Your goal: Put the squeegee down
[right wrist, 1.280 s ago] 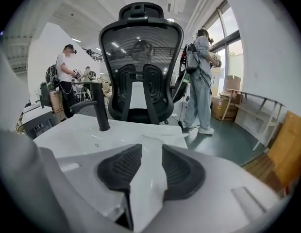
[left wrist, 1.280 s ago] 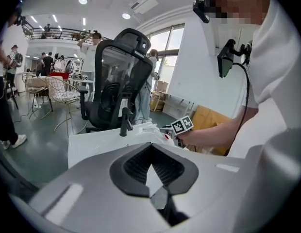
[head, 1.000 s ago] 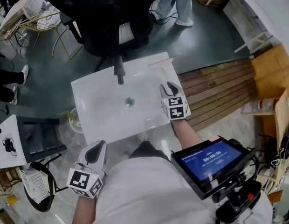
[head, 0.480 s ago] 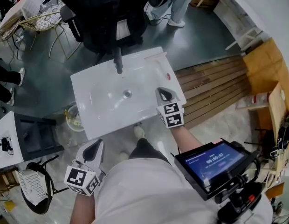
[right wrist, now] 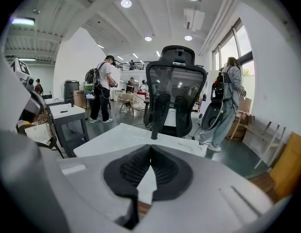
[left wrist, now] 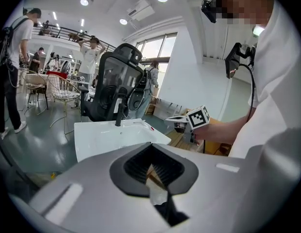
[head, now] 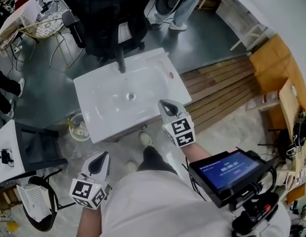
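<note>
The squeegee (head: 170, 75) lies on the far right part of the white sink (head: 101, 115), pale with a red mark at one end; the left gripper view shows the squeegee (left wrist: 147, 126) there too. My right gripper (head: 164, 104) hangs over the sink's near right edge, apart from the squeegee, shut with nothing between its pads (right wrist: 150, 152). It also shows in the left gripper view, right gripper (left wrist: 182, 125) beside the sink. My left gripper (head: 98, 163) is low at the left, off the sink, and its jaws (left wrist: 151, 149) are shut and empty.
A black faucet (head: 120, 60) rises at the sink's far edge, with a black office chair (head: 106, 19) behind it. Wooden slats (head: 222, 85) lie to the right, a bucket (head: 78, 127) below left. A tablet (head: 227, 172) is mounted at my chest. People stand beyond.
My right gripper drew back from the sink's right side toward me and rose, and its jaws closed empty. The squeegee stayed on the sink. The left gripper shifted only slightly.
</note>
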{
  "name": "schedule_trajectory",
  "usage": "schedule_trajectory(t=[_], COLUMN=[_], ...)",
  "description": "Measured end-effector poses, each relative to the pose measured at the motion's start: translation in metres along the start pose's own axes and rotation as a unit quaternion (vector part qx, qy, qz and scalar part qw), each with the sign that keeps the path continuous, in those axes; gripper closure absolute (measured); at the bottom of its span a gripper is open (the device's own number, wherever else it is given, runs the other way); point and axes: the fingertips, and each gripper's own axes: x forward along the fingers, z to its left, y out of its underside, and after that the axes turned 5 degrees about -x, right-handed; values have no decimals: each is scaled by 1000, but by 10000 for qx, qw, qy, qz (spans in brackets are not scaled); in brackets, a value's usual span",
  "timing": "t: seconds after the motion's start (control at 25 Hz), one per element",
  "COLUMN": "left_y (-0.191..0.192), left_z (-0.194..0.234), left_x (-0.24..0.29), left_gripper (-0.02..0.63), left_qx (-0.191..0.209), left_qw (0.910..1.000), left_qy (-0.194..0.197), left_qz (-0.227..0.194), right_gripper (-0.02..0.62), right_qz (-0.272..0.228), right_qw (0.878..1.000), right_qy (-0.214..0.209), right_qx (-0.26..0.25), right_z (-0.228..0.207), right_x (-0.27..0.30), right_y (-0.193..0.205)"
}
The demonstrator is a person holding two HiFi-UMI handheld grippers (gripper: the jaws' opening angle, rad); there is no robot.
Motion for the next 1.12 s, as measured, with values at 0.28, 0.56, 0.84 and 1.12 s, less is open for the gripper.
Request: schedule_trajectory(t=[0.28, 0.56, 0.84, 1.12], left_y=[20, 40, 37, 40], left_z=[-7, -13, -16, -11], left_x=[-11, -24, -17, -17], left_gripper=[598, 598, 598, 598], left_qx=[36, 75, 112, 129], left_qw=[9998, 9990, 9982, 9979], left_qy=[178, 424, 543, 557], left_qz=[74, 138, 205, 299], right_gripper=[594, 594, 594, 594], right_qz=[-186, -264, -242, -249], right_qw=[9993, 9983, 9980, 9978], right_qy=[-292, -445, -543, -558], right_qx=[-133, -279, -223, -251], right_z=[42, 89, 98, 101], right_x=[-31, -54, -58, -61], right_y=[-18, -28, -29, -31])
